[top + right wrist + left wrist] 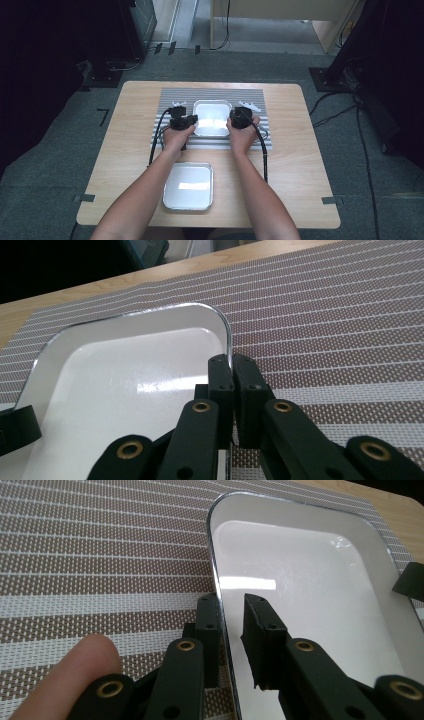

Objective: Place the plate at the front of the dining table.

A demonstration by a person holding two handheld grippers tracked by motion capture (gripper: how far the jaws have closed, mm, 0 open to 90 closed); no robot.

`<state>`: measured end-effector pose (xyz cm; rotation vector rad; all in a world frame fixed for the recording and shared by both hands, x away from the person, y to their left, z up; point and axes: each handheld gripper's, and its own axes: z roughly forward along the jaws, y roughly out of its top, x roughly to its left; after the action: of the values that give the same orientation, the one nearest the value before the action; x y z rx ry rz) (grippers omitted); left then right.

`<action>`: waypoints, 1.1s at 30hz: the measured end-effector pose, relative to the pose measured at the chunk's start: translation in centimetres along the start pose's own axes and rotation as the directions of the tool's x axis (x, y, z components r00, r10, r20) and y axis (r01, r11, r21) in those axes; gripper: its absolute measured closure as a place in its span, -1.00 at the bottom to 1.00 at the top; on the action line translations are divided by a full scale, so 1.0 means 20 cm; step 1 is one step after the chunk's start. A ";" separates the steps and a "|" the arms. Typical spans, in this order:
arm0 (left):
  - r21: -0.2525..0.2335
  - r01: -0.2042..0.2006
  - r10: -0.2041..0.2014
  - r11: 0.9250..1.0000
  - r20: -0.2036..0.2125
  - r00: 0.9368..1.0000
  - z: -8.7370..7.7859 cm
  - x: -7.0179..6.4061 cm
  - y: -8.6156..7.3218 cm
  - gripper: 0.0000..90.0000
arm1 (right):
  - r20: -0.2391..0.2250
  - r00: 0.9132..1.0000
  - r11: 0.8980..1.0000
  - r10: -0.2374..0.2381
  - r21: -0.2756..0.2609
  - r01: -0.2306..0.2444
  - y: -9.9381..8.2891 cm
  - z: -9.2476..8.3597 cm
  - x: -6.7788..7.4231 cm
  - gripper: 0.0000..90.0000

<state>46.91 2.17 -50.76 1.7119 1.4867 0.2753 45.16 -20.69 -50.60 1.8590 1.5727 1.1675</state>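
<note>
- Wooden worktop (290,165), high view: striped placemat (212,94) carries a white tray (212,118); left gripper (183,121) and right gripper (239,118) flank it; second tray (188,186) sits nearer the person.
- Left gripper view: jaws spread, straddling the tray's rim (216,575), one either side.
- Right gripper view: jaws pinching the tray's rim (227,340).

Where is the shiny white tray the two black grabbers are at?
In the high view, the white rectangular tray lies on the striped placemat, between the left gripper and right gripper.
</note>
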 end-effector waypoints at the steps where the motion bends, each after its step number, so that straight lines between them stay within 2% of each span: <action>1: 0.002 0.015 -0.015 1.000 0.003 1.000 0.00 0.02 0.00 0.69 | -0.008 1.000 1.000 0.007 0.004 -0.007 0.00 0.00 -0.01 0.96; 3: -0.002 0.029 -0.029 1.000 0.016 0.999 -0.01 0.04 0.01 0.66 | -0.040 0.999 1.000 0.024 0.002 -0.023 0.01 0.01 -0.02 0.90; 7: -0.015 0.067 -0.066 0.998 0.032 0.997 -0.05 0.10 0.03 0.46 | -0.041 0.998 0.999 0.045 0.002 -0.045 0.02 -0.01 -0.07 0.83; 10: -0.014 0.069 -0.069 0.998 0.041 0.997 -0.09 0.13 0.02 0.52 | -0.054 0.997 0.999 0.053 -0.007 -0.054 0.03 -0.05 -0.11 0.83; 13: -0.018 0.058 -0.057 0.998 0.044 0.997 -0.13 0.13 -0.01 0.65 | -0.093 0.995 0.999 0.046 -0.009 -0.047 0.03 -0.10 -0.13 0.83; 16: -0.064 0.038 -0.035 0.997 0.039 0.999 -0.19 0.13 -0.04 0.78 | -0.115 0.993 1.000 -0.010 0.006 0.011 -0.01 -0.15 -0.12 0.83; 19: -0.123 0.035 -0.028 0.992 0.063 0.998 -0.24 0.14 -0.08 0.76 | -0.118 0.990 0.997 -0.071 0.000 0.072 -0.06 -0.20 -0.09 0.83; 21: -0.157 0.039 -0.027 0.987 0.072 0.997 -0.28 0.15 -0.10 0.72 | -0.135 0.985 0.994 -0.112 -0.015 0.111 -0.09 -0.23 -0.06 0.81; 22: -0.173 0.035 -0.023 0.984 0.073 0.997 -0.30 0.16 -0.11 0.70 | -0.148 0.978 0.990 -0.144 -0.023 0.143 -0.11 -0.24 -0.04 0.79; 24: -0.177 0.030 -0.018 0.984 0.070 0.997 -0.31 0.16 -0.13 0.68 | -0.149 0.965 0.976 -0.217 -0.022 0.217 -0.16 -0.26 0.01 0.76; 26: -0.141 0.014 -0.005 0.990 0.066 0.998 -0.31 0.16 -0.14 0.66 | -0.127 0.960 0.968 -0.250 -0.017 0.250 -0.21 -0.27 0.05 0.73; 30: -0.095 -0.009 0.018 0.995 0.096 0.995 -0.30 0.13 -0.16 0.65 | -0.091 0.977 0.982 -0.190 -0.035 0.188 -0.24 -0.30 0.04 0.62; 33: -0.080 -0.037 0.046 0.996 0.113 0.992 -0.29 0.11 -0.18 0.66 | -0.072 0.984 0.986 -0.166 -0.019 0.165 -0.25 -0.31 -0.01 0.61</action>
<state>41.23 6.45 -50.35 1.6698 1.3411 0.2490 37.34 -20.79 -51.13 1.6582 1.7187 1.1795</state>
